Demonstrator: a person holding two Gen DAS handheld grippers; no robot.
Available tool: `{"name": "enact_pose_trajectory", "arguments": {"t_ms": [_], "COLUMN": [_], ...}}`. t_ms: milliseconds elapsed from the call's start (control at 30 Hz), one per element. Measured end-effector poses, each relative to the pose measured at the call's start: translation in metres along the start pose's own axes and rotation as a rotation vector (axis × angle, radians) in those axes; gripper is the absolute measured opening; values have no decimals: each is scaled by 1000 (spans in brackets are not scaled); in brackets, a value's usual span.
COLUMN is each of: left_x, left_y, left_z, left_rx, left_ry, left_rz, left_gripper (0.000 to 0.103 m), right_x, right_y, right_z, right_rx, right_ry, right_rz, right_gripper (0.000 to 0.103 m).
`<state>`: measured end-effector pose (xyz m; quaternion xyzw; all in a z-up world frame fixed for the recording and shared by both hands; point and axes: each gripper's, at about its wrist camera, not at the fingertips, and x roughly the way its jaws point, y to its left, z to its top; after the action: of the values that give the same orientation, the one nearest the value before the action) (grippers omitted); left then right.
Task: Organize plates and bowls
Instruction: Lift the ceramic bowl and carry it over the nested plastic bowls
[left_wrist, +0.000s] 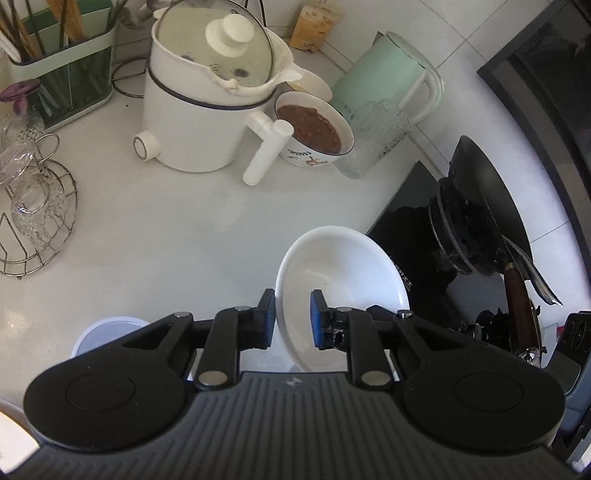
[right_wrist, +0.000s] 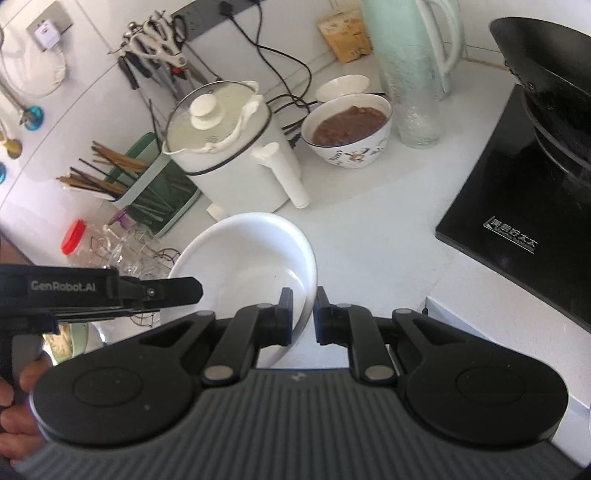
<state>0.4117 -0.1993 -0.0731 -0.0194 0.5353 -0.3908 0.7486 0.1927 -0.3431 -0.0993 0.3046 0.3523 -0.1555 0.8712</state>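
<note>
A plain white bowl (left_wrist: 340, 266) (right_wrist: 251, 258) hangs tilted above the white counter, held from both sides. My left gripper (left_wrist: 293, 310) is shut on its left rim, one blue pad inside the bowl and one outside. My right gripper (right_wrist: 303, 301) is shut on the opposite rim, the thin wall pinched between its pads. In the right wrist view the left gripper (right_wrist: 190, 290) reaches in from the left to the bowl's edge, with a person's hand (right_wrist: 14, 402) behind it. A patterned bowl of brown food (left_wrist: 314, 129) (right_wrist: 349, 125) stands at the back, a small white bowl (right_wrist: 343, 86) behind it.
A white electric pot (left_wrist: 195, 122) (right_wrist: 229, 147) with a long handle stands behind the held bowl. A glass jug (left_wrist: 373, 136), a mint kettle (left_wrist: 384, 70), a chopstick holder (left_wrist: 66, 74) and a wire rack of glasses (left_wrist: 37, 214) ring the counter. A black cooktop (right_wrist: 517, 206) with a wok lies right.
</note>
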Motion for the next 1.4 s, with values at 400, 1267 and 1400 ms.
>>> {"name": "enact_pose_trajectory", "arguments": {"t_ms": [400, 1267, 1400], "left_x": [-26, -86, -82], "left_y": [41, 131, 139], "left_z": [-9, -68, -75], "left_rx": [-98, -360, -362], "left_ry": [-54, -165, -146], "left_rz": [31, 154, 194], "left_gripper": [21, 21, 21], "right_x": [17, 75, 86], "right_y": [37, 127, 134], "right_z": [-1, -29, -34], "right_rx": [-111, -390, -412], "right_ry": [50, 253, 285], "right_rz": [51, 154, 161], "right_gripper": [16, 16, 16]}}
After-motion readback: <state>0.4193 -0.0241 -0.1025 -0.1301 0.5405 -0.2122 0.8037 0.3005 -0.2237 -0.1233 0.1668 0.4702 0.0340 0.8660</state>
